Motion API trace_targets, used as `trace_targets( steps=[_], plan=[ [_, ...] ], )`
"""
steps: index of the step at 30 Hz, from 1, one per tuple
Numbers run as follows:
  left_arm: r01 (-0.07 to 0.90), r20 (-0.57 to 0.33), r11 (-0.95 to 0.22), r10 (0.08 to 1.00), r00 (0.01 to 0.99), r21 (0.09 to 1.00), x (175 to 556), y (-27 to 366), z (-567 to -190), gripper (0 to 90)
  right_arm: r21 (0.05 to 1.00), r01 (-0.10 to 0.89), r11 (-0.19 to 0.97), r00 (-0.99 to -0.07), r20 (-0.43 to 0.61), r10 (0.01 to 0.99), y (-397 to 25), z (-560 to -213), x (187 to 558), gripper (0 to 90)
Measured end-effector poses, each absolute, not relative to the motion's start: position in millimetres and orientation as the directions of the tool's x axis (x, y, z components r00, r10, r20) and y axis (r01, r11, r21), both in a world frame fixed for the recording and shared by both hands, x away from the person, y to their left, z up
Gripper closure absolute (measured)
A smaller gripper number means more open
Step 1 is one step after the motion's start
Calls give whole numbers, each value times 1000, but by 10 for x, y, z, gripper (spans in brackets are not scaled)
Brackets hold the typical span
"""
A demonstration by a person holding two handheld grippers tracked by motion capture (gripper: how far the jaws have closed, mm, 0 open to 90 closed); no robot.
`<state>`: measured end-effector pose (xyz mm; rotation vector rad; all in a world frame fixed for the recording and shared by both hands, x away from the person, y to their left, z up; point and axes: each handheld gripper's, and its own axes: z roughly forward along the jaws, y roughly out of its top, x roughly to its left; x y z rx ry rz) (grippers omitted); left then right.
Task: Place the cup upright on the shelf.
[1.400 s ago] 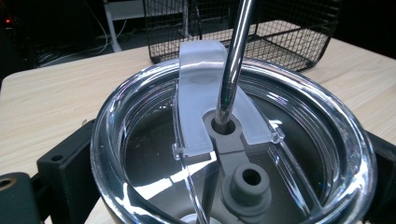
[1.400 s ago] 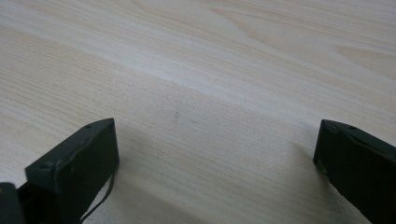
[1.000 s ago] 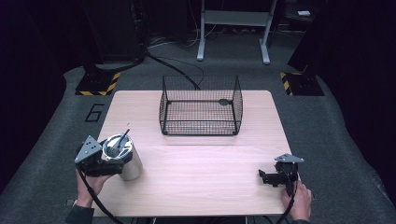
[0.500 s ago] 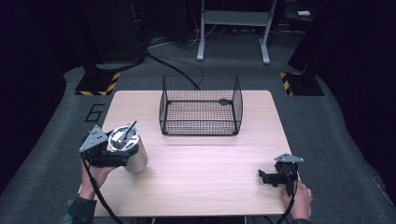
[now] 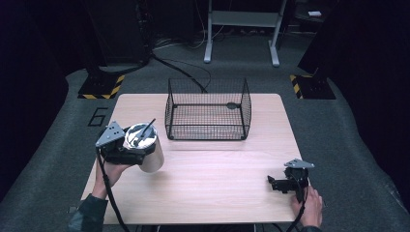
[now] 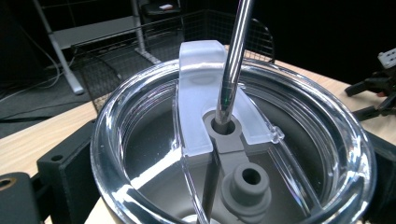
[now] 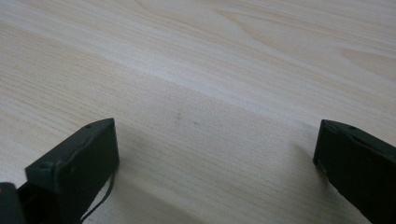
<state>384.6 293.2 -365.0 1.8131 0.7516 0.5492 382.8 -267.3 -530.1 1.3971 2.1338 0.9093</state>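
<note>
One tumbler (image 5: 147, 147) in my left gripper (image 5: 126, 151), clamped | straw (image 5: 144, 130) leans toward basket (image 5: 208, 110) | right gripper (image 5: 276, 183) wide, empty

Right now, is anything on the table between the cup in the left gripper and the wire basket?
Nothing visible. The cup, clamped in the left gripper, sits left of and nearer than the basket, with bare table between them.

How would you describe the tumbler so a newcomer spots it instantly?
Start at the wooden table, then look toward its left edge, in front of the black wire basket. There the left claw holds a shiny steel tumbler, set apart by its clear lid and metal straw.
</note>
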Motion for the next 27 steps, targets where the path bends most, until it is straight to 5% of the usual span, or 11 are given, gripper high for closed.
trace_targets(
  steps=[27],
  plan=[
    [202,41,-303,639,768,931,4168,2403,-3378,37,722,634,277,-401,0,916,-2673,-5301,3830,0]
  ],
)
